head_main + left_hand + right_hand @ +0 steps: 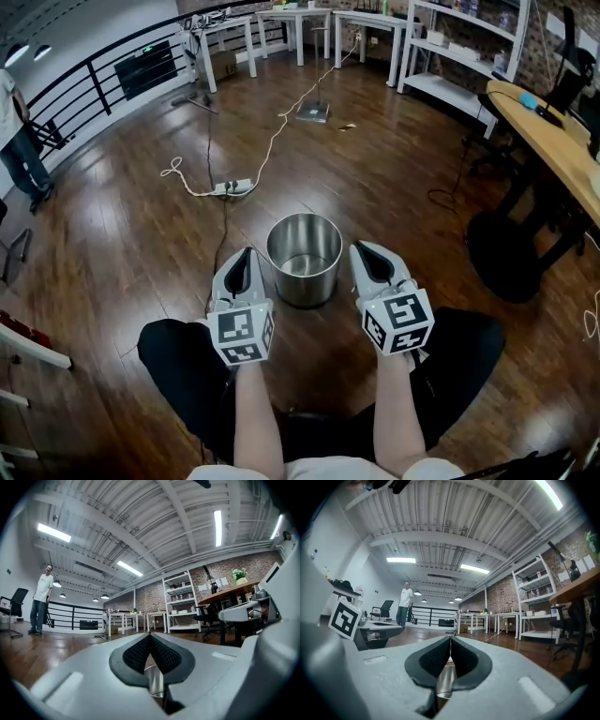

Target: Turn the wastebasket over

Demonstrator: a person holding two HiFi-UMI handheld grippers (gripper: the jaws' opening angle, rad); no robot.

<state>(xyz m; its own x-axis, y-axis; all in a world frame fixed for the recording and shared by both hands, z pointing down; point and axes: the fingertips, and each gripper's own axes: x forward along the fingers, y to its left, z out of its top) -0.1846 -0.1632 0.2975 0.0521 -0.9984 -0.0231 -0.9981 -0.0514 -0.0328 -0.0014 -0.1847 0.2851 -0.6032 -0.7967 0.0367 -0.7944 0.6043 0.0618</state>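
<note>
The left tool [246, 251] has its jaws pressed together with nothing between the pads. The right tool [361, 246] is closed the same way and is also empty. Both sit in the lower middle of the head view and point level toward the top of the frame, each with its marker cube facing the camera.

Between them stands the wastebasket [304, 261] — a shiny steel cylinder, upright, mouth open upward, near the centre of the frame on the dark wooden floor [122, 244]. Each tool is just beside one of its flanks, and neither appears to touch it. In the left gripper view the closed tool [150, 634] shows a strip of the wastebasket [154, 681] below its pads. The right gripper view shows the same metal [443, 681] under the closed tool [450, 638].

Above the wastebasket in the head view, a power strip [234, 187] lies on the floor with a pale cable running toward the top. A wooden bench [553, 141] curves along the right edge, a white shelf unit [459, 47] stands at upper right, and a black railing [103, 84] crosses the upper left, where a person [19, 141] stands at the frame edge.
</note>
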